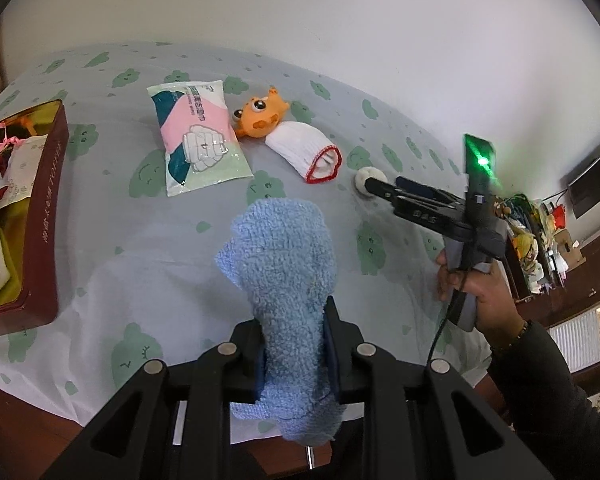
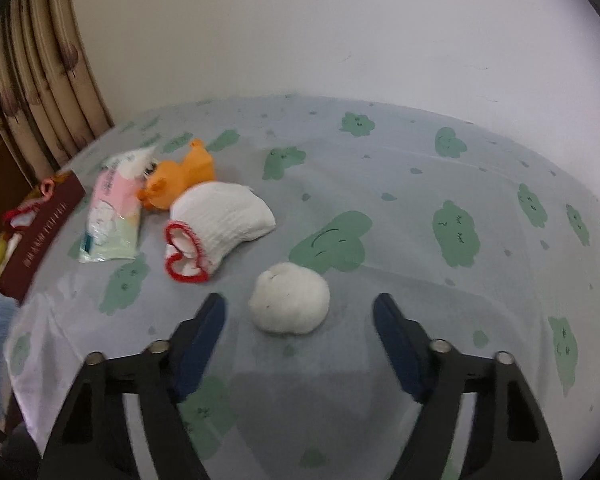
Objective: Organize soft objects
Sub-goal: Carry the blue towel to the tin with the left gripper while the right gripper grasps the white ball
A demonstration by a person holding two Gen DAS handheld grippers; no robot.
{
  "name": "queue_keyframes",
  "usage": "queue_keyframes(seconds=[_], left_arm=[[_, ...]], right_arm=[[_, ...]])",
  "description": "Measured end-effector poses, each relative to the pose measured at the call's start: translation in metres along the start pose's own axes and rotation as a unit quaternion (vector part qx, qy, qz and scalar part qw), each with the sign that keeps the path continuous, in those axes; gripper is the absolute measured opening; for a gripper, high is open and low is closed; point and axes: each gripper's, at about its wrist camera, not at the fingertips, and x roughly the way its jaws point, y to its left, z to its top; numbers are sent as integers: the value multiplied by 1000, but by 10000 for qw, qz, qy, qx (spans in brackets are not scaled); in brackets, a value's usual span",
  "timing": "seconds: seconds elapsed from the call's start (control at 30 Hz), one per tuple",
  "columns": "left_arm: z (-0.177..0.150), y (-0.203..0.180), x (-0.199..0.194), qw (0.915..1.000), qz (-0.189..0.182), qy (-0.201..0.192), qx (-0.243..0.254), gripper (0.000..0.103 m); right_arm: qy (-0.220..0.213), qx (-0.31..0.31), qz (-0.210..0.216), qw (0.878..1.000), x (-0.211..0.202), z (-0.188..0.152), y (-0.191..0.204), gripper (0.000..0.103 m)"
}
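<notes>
My left gripper point(image 1: 294, 312) is shut on a fluffy blue cloth point(image 1: 284, 280) and holds it above the bed. My right gripper point(image 2: 300, 312) is open, its fingers on either side of a white soft ball point(image 2: 289, 298) on the sheet, just short of it. The right gripper also shows in the left wrist view point(image 1: 374, 186), at the ball point(image 1: 366, 178). A white glove with a red cuff point(image 2: 216, 224) point(image 1: 306, 148), an orange plush toy point(image 1: 260, 114) point(image 2: 180, 178) and a pink and green tissue pack point(image 1: 198, 136) point(image 2: 110, 216) lie further back.
A dark red box point(image 1: 40, 216) point(image 2: 40, 232) holding several soft items sits at the left on the bed. The grey sheet with green clouds point(image 2: 420, 184) meets a white wall behind. A curtain point(image 2: 40, 80) hangs at far left. A cluttered shelf point(image 1: 540, 240) stands at the right.
</notes>
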Motion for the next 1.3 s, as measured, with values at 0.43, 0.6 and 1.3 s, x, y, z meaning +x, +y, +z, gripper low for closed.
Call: queue_keyframes(seconds=[0.43, 0.6, 1.3], left_arm=[[-3, 9, -14, 9998, 61, -136, -95, 24], [-8, 20, -32, 9992, 95, -324, -204, 24], [34, 176, -84, 9786, 1572, -888, -987, 24]], right_arm=[[-112, 238, 317, 9992, -16, -10, 20, 24], [-273, 393, 352, 9982, -39, -47, 49, 24], [-355, 436, 43, 9984, -43, -69, 63, 24]])
